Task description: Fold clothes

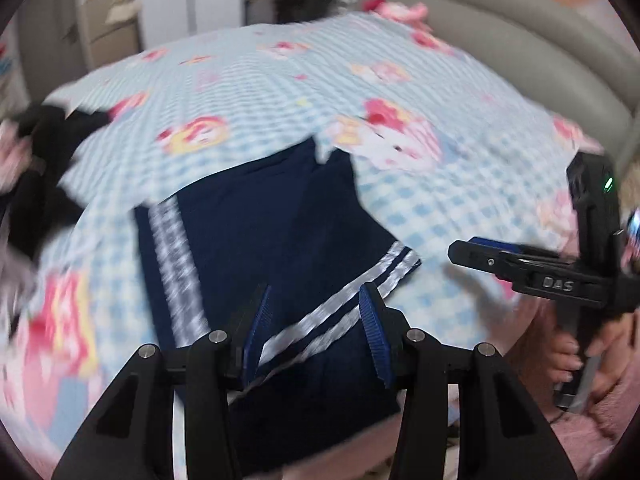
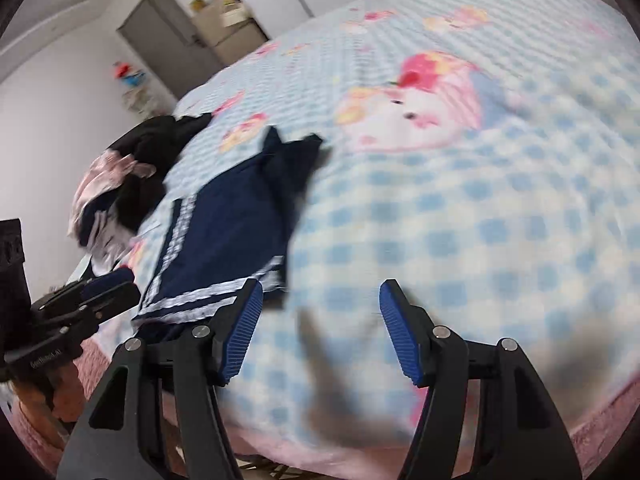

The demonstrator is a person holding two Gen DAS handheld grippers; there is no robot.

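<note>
On the near edge of the bed (image 2: 460, 216), which is covered with a blue-and-white checked sheet printed with pink cartoon figures, lies a navy garment (image 1: 272, 232) with white stripes, spread flat and partly folded. Its long axis runs from the near edge toward the far side of the bed, with one striped band along its left side and a double white stripe crossing its near end at a slant. The left hand-held gripper (image 1: 316, 332) hangs over that near end, pointing steeply down, its blue-ribbed jaws standing moderately apart with the striped hem seen between them; the pads do not press on the cloth. To the right of the garment, the right hand-held gripper (image 2: 320, 332) tilts down over bare sheet just beside the garment's right edge, jaws fairly wide and holding nothing. In the left wrist view a person's hand (image 1: 592, 360) grips that gripper's handle at the right, low by the pink edge of the bed. Nothing lies between either gripper and the garment. Farther off at the left edge of the bed sits a heap of black and pink clothes (image 2: 128, 176), apart from the navy piece. Beyond the bed stand a grey door (image 2: 168, 44), white walls and a padded grey headboard (image 1: 520, 32); both views are blurred.
</note>
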